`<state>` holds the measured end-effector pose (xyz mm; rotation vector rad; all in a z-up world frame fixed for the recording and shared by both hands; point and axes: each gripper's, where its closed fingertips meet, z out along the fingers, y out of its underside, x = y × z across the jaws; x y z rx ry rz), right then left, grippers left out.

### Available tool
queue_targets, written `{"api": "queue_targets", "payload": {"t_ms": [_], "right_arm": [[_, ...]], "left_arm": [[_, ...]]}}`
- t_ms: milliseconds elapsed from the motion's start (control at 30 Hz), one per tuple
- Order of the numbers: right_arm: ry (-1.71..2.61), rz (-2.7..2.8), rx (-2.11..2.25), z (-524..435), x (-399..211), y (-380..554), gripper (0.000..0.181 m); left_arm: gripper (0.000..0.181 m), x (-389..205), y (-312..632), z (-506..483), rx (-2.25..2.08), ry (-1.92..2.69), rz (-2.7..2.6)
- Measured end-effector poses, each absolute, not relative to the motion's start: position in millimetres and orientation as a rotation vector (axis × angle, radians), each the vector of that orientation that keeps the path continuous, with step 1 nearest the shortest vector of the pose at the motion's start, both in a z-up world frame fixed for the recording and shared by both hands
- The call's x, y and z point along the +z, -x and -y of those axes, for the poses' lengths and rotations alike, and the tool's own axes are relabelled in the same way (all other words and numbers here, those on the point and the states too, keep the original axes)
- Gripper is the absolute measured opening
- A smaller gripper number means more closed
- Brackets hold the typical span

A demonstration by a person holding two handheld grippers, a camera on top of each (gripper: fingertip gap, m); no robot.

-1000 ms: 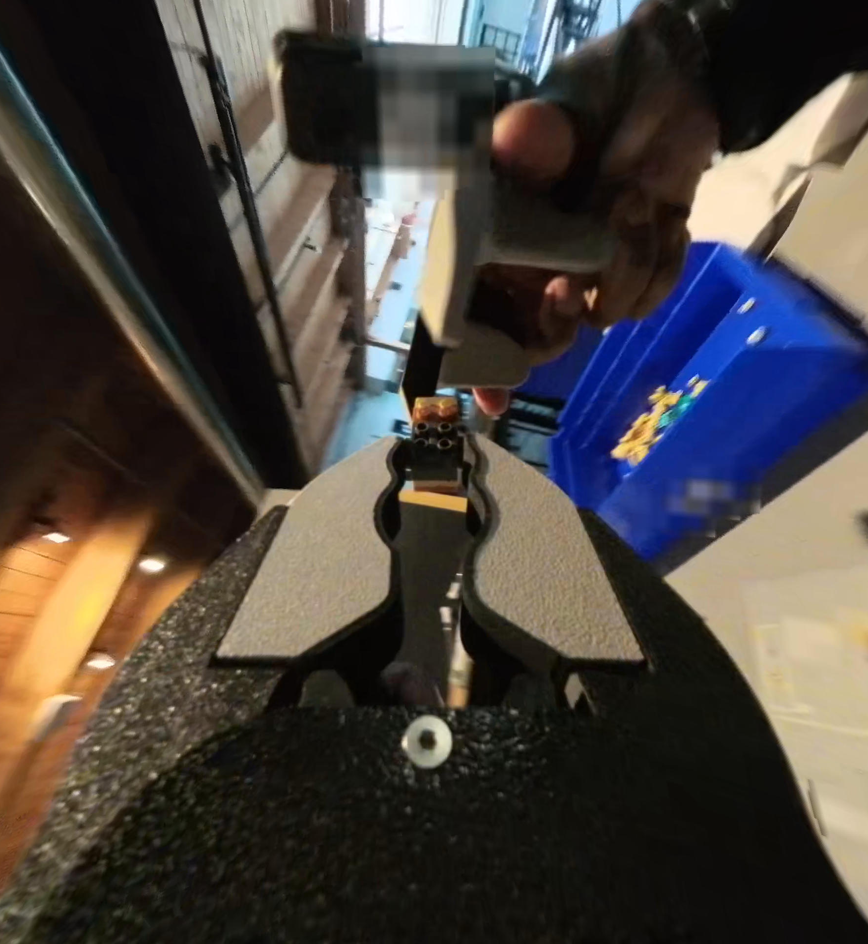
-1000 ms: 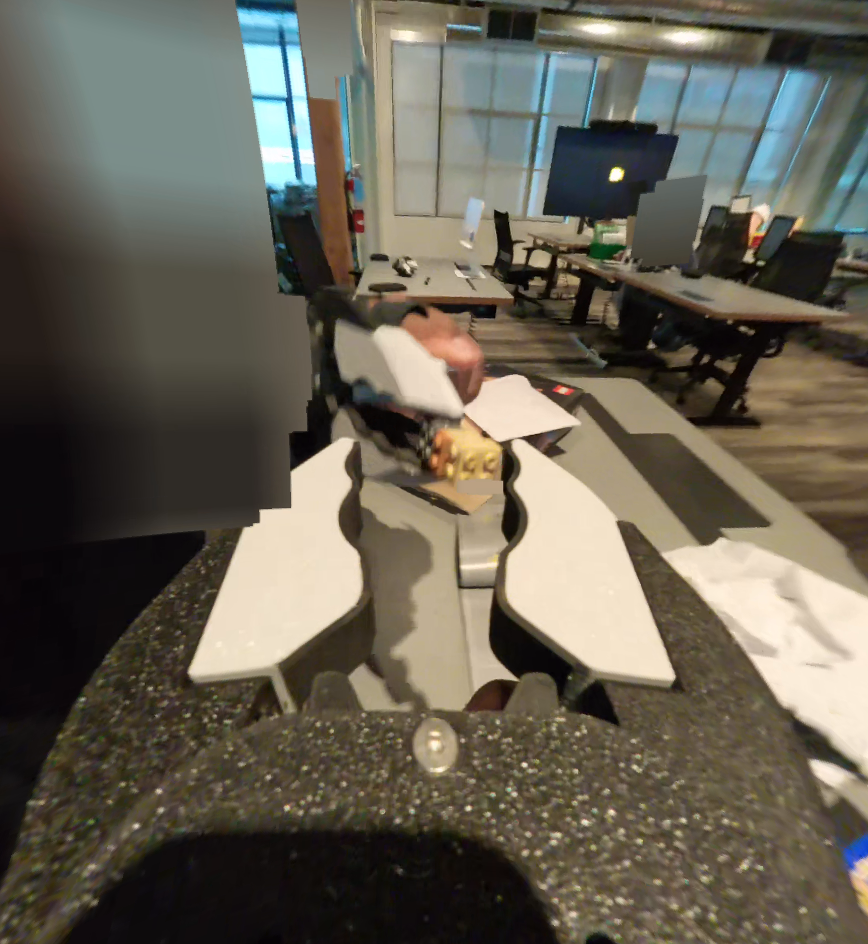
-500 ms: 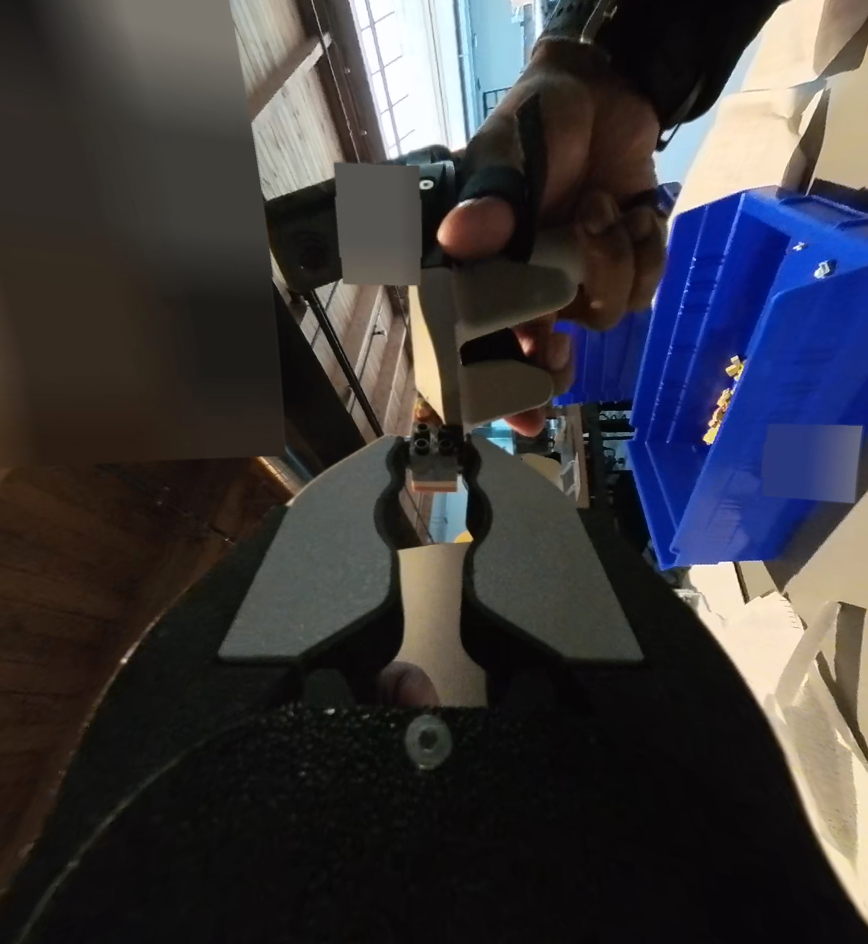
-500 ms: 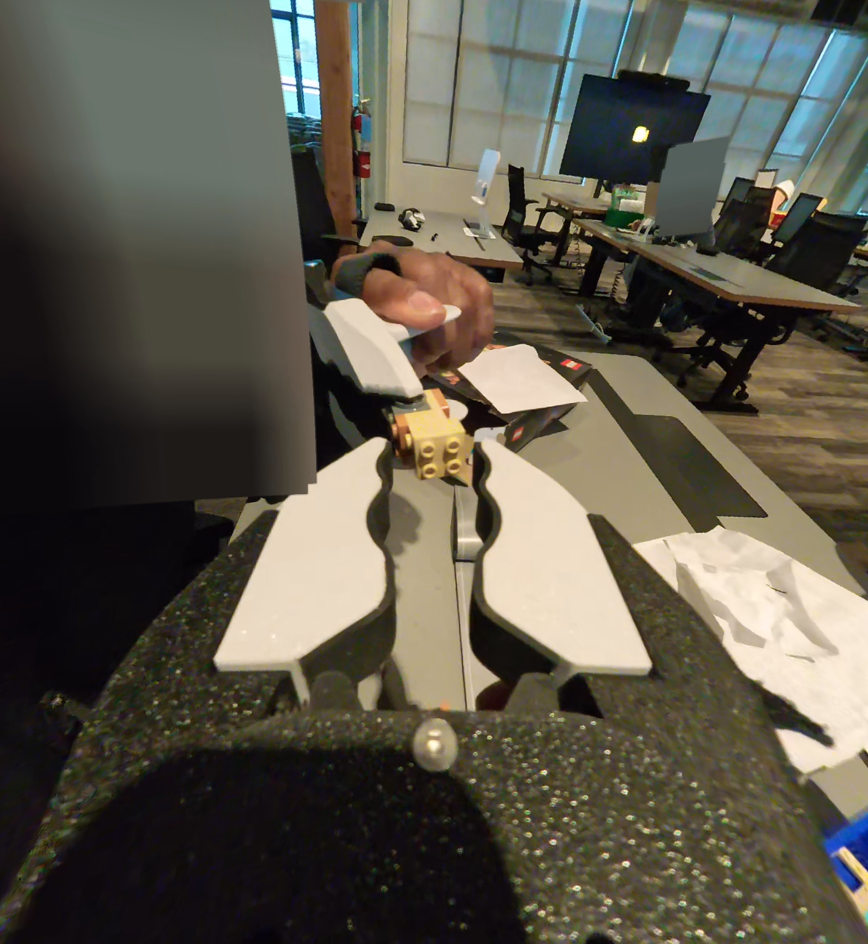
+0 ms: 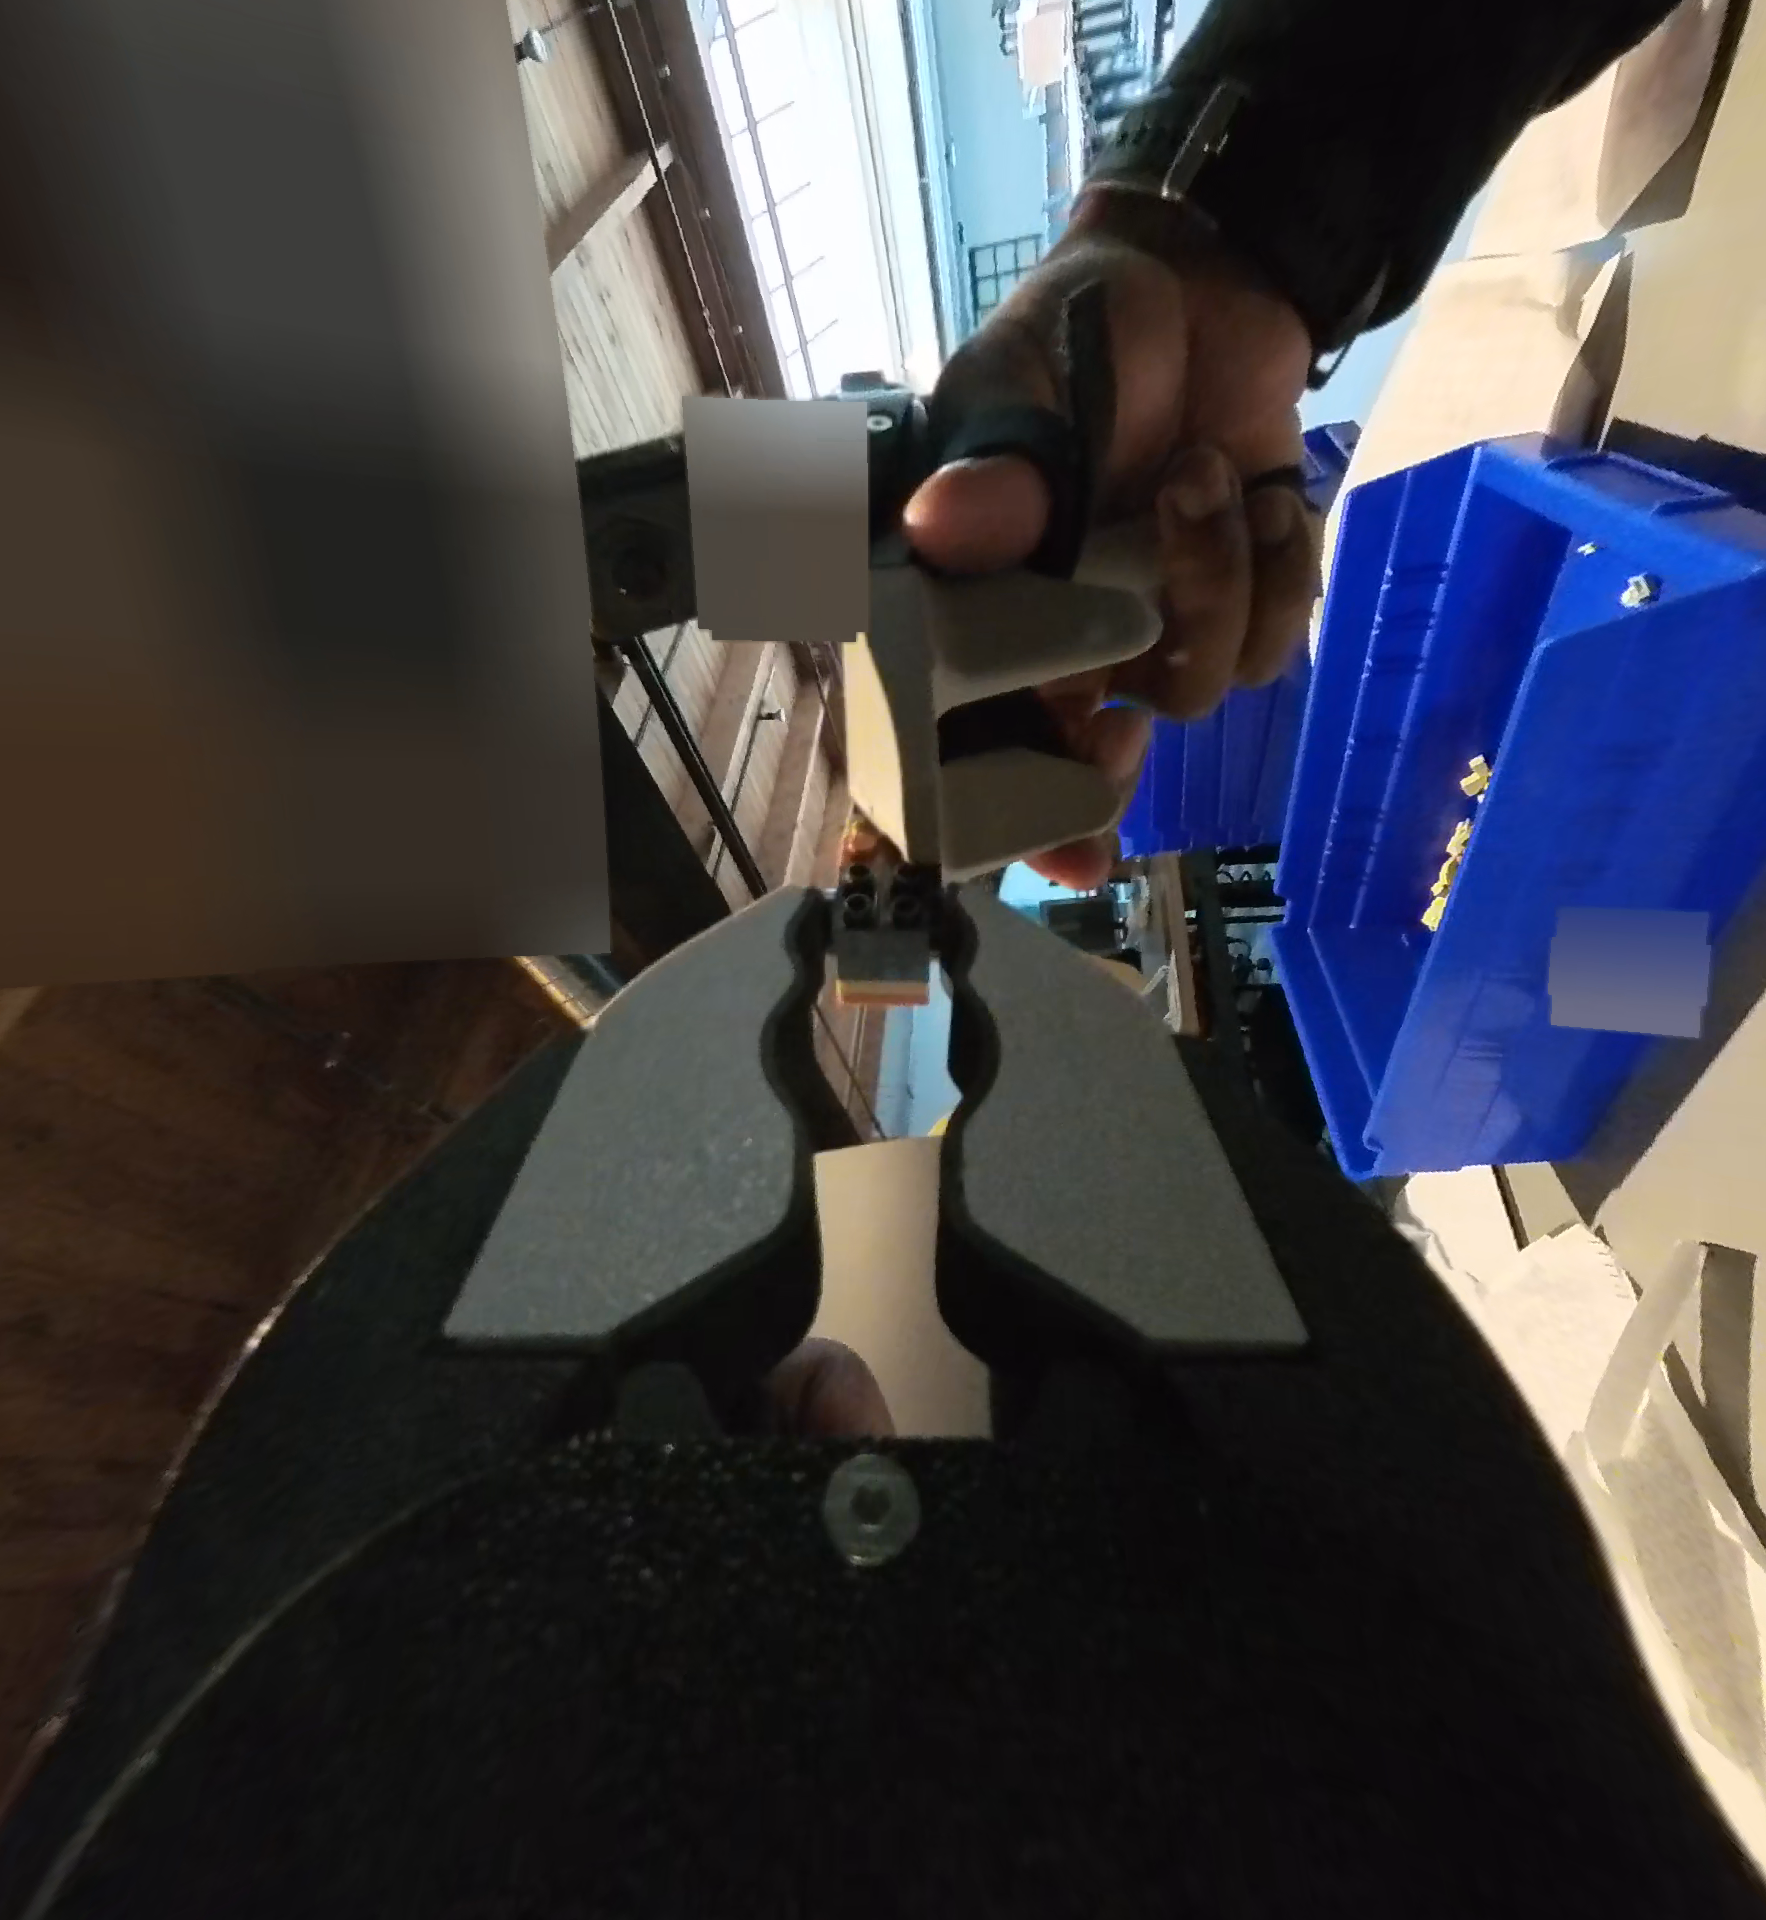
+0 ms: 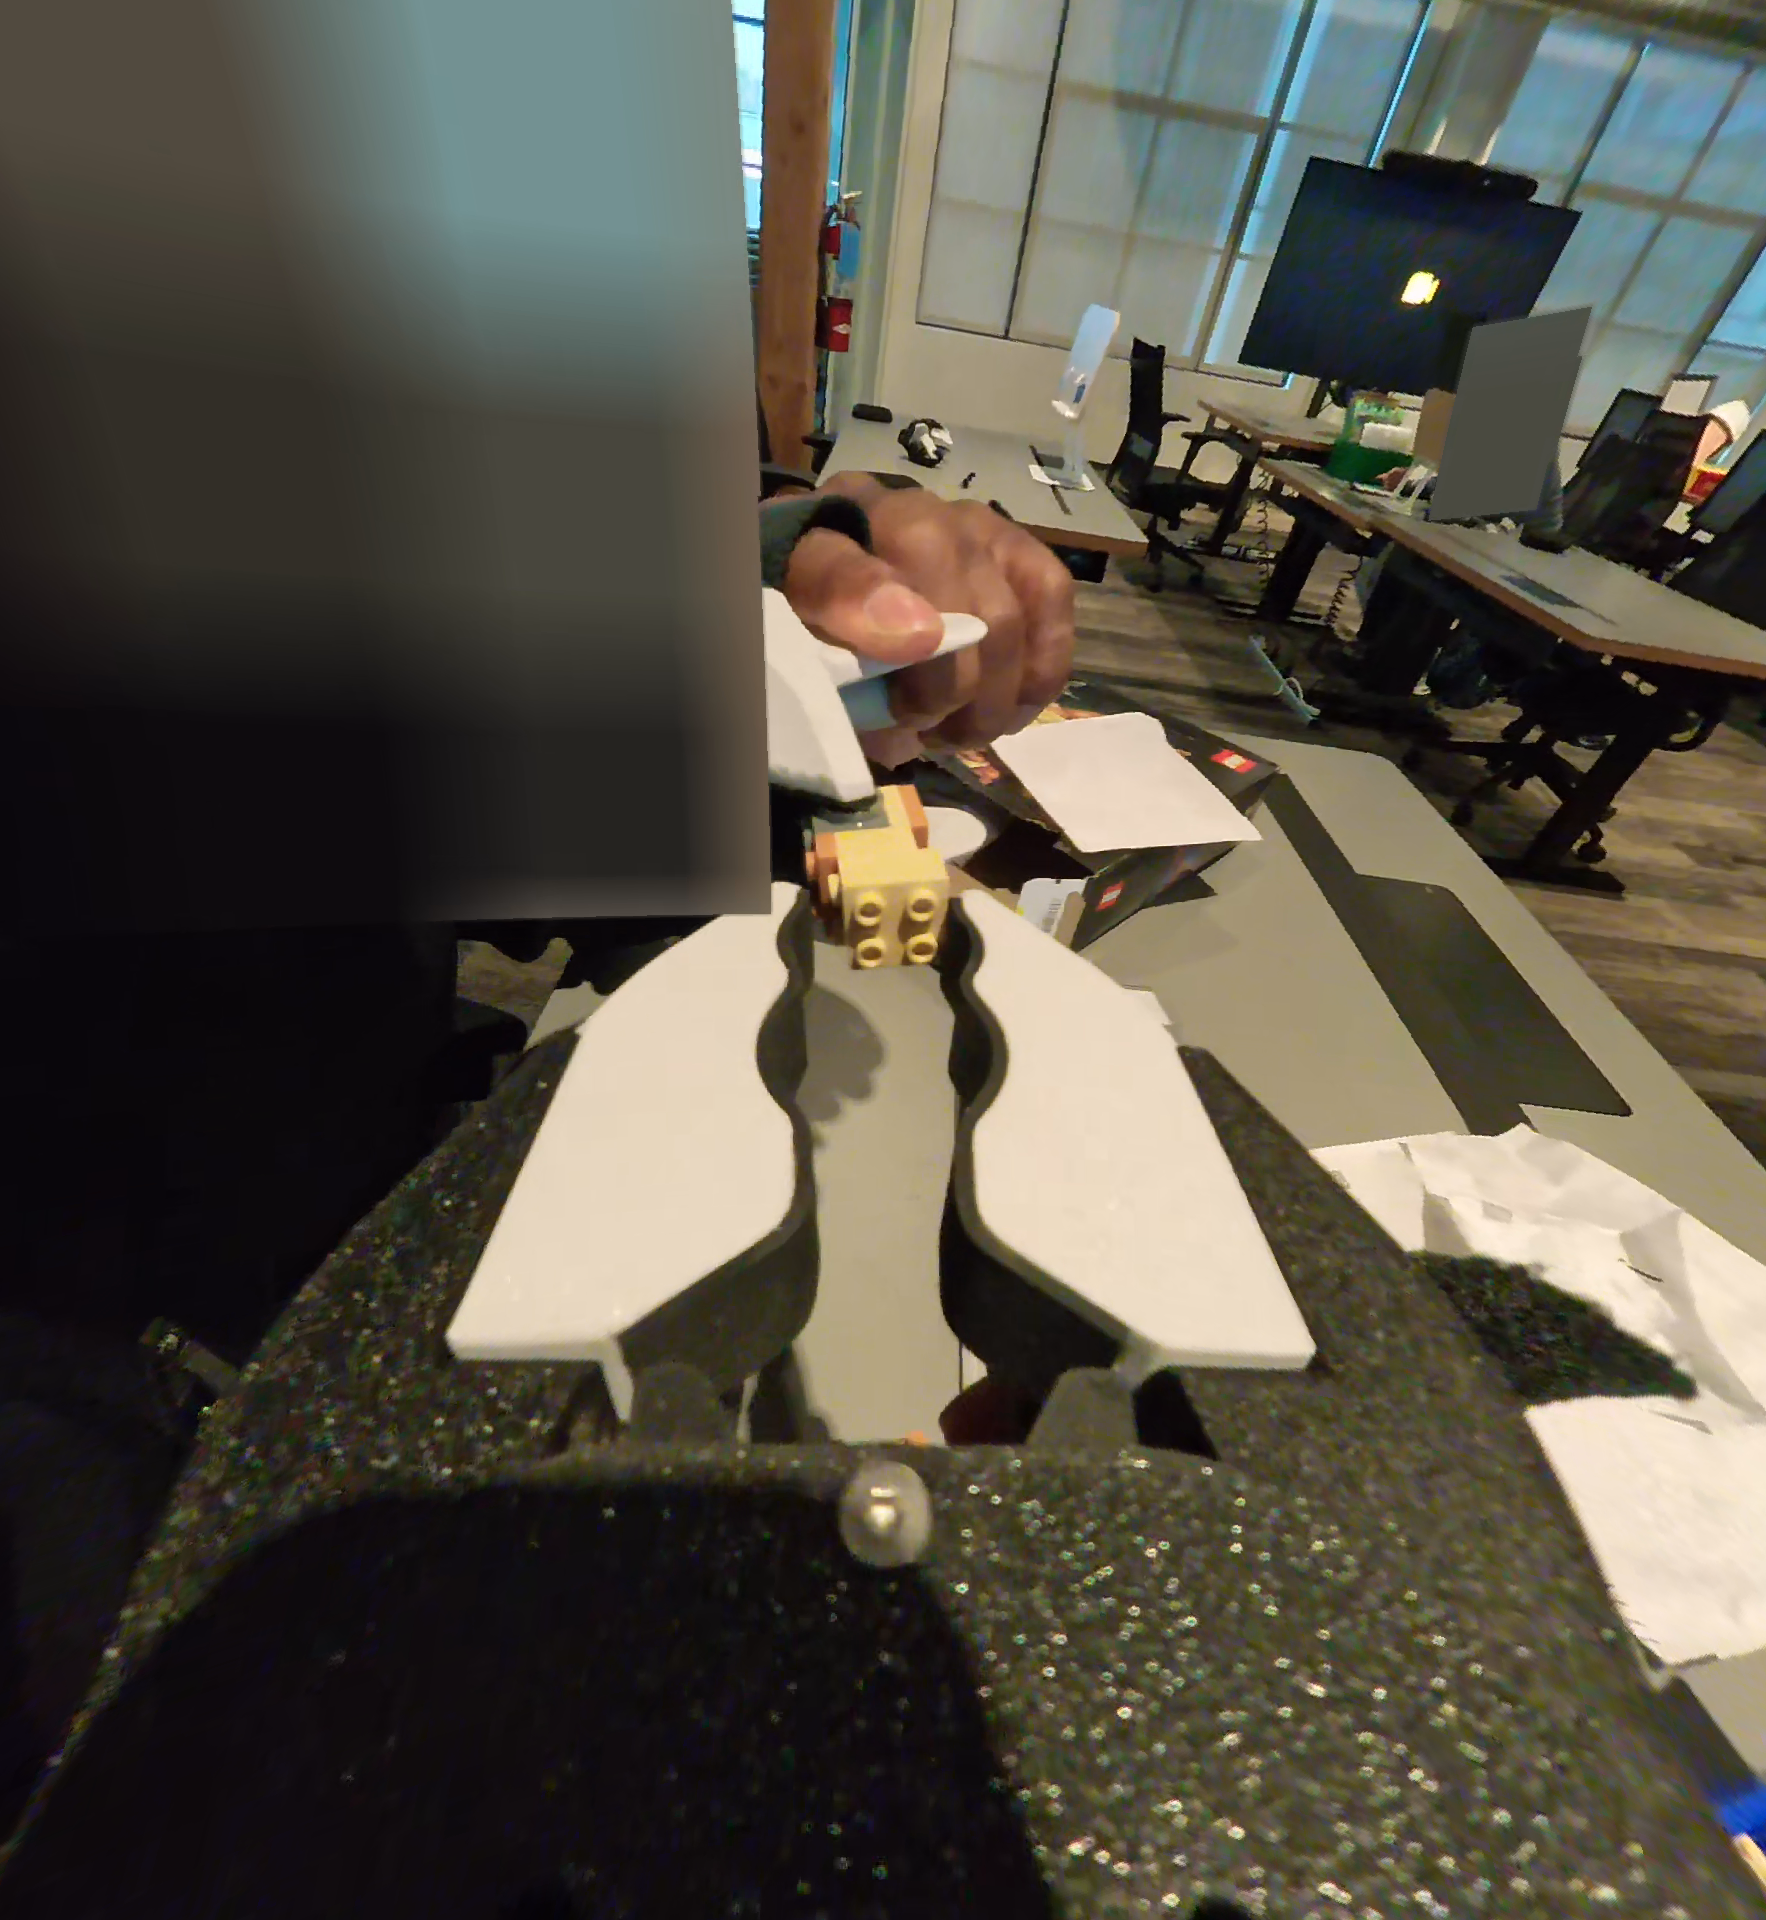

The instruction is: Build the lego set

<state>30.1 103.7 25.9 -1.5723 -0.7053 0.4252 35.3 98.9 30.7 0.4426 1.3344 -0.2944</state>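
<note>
Lego assembly (image 6: pixel 884 902) is up in the air over the table (image 6: pixel 1378 935), pinched from both ends. Left claw (image 5: pixel 881 928) clamps the orange-backed end, right claw (image 6: pixel 879 920) squeezes the tan studded block, probably to press the bits together. Blue bin (image 5: pixel 1627 790) of spares sits right.

A: What's moved since a sec ago?
B: Both grippers swung round. The lego block (image 6: pixel 887 906) now sits square betw the right gripper (image 6: pixel 881 925) tips, studs facing it; was off to one side.
A: And the left gripper (image 5: pixel 881 930)?
B: The blue bin (image 5: pixel 1544 831) beside it looks steadier, less blur.
</note>
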Motion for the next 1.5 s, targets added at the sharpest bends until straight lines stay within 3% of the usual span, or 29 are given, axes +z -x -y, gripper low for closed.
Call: {"api": "queue_targets", "payload": {"t_ms": [267,367,633,767,1000,1267,1500], "right_arm": [[1.591,0.710,0.428,-102.7,21.7,-28.9,0.024],[1.624,0.743,0.293,-104.6,4.0,-33.2,0.051],[1.521,0.779,0.146,-96.5,-62.1,-27.9,0.032],[1.532,0.823,0.103,-101.1,-79.7,-21.1,0.028],[1.524,0.843,0.122,-96.0,-86.3,-14.3,0.020],[1.525,0.830,0.120,-90.4,-88.4,-15.5,0.019],[1.501,0.810,0.111,-85.3,-82.2,-21.4,0.019]], "left_arm": [[0.020,28.3,-34.5,-98.6,-0.336,-0.387,-1.372],[0.021,9.3,-31.6,-102.1,-0.498,-0.231,-1.488],[0.021,-149.4,-6.6,-135.2,-1.230,0.657,-2.011],[0.021,-188.8,3.2,-134.5,-1.439,1.021,-2.146],[0.021,-231.1,-4.2,-149.3,-1.129,1.263,-2.251],[0.021,-242.5,2.8,-150.4,-0.964,1.213,-2.328],[0.041,-234.9,4.9,-154.0,-0.963,1.152,-2.300]]}}
